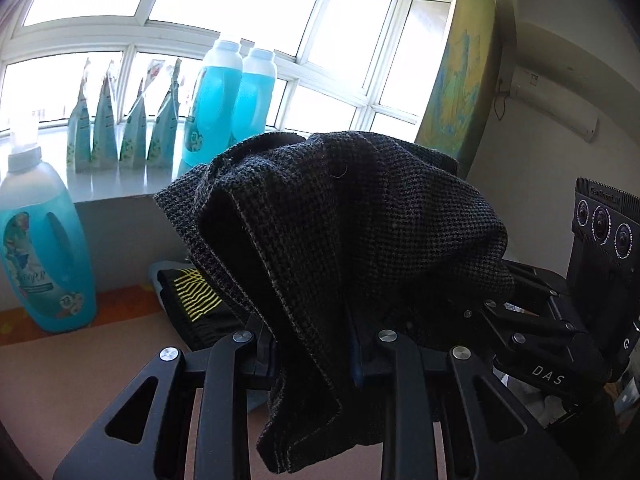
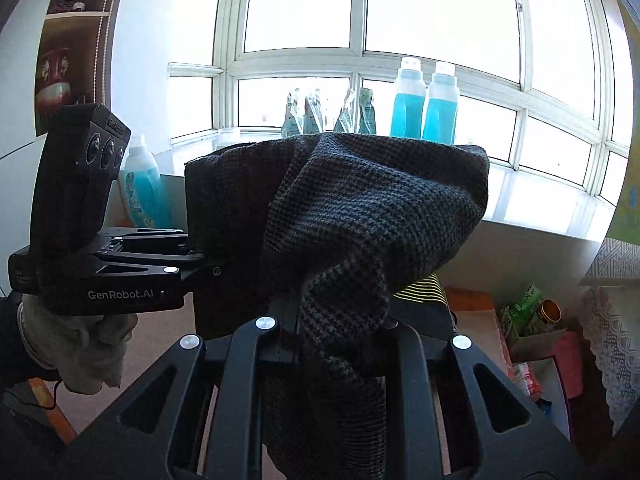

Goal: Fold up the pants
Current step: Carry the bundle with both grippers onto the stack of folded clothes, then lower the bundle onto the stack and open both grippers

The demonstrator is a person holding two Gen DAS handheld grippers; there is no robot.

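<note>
Dark grey checked pants (image 1: 352,216) hang bunched over my left gripper (image 1: 316,344), which is shut on the fabric; the cloth hides the fingertips. In the right wrist view the same pants (image 2: 376,208) drape over my right gripper (image 2: 336,332), also shut on them. Both grippers hold the pants in the air, close side by side. The right gripper shows at the right edge of the left wrist view (image 1: 532,320). The left gripper shows at the left of the right wrist view (image 2: 192,256), clamped on the cloth edge.
Blue detergent bottles (image 1: 224,108) and refill pouches (image 1: 124,128) stand on the windowsill; another bottle (image 1: 44,248) stands on the table. A black garment with yellow stripes (image 1: 192,292) lies on the brown table (image 1: 80,360). Boxes and cans (image 2: 532,320) sit at right.
</note>
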